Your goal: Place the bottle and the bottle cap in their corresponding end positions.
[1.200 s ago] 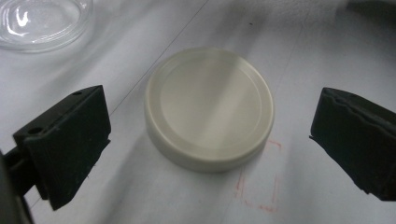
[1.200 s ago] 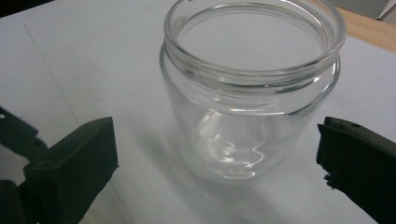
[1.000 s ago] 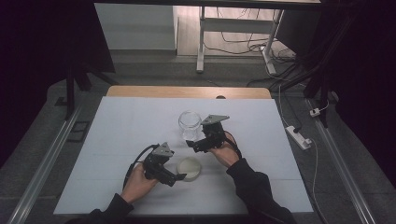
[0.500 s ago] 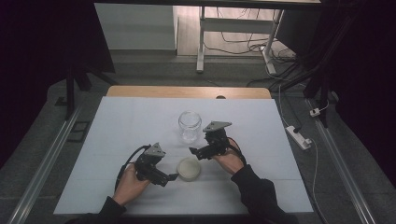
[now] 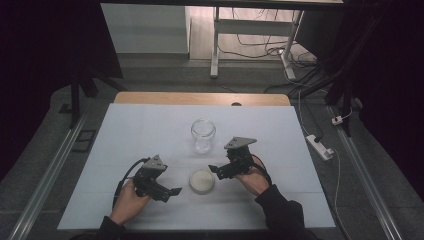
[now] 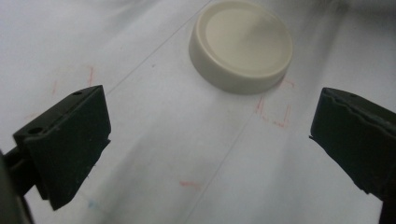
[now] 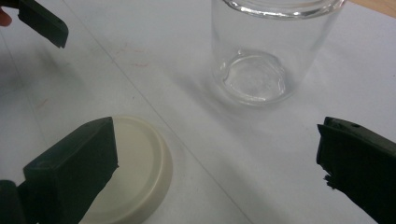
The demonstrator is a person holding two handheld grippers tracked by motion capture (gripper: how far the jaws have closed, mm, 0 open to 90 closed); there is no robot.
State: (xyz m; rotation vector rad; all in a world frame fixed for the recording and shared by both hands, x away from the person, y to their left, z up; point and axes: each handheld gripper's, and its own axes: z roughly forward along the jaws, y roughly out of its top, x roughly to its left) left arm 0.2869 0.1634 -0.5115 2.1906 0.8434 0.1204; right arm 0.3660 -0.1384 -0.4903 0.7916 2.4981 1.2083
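A clear glass jar (image 5: 203, 135) stands upright without a lid in the middle of the white table top (image 5: 125, 145). A round cream lid (image 5: 202, 180) lies flat on the table, nearer the person than the jar. My left gripper (image 5: 171, 192) is open just left of the lid, jaws pointing at it and holding nothing. From the left gripper view, the lid (image 6: 241, 44) lies beyond the spread jaws. My right gripper (image 5: 215, 171) is open just right of the lid. In the right gripper view, the jar (image 7: 268, 51) is ahead and the lid (image 7: 135, 172) is beside the left jaw.
The table's wooden far edge (image 5: 200, 98) lies behind the jar. A power strip (image 5: 319, 146) rests on the floor at the right. Metal rails (image 5: 45, 185) run along both sides. Faint red marks (image 6: 273, 112) show on the table top near the lid.
My left gripper has drawn back to the left, away from the lid. The right gripper has moved from beside the jar toward the person. Jar and lid have stayed put.
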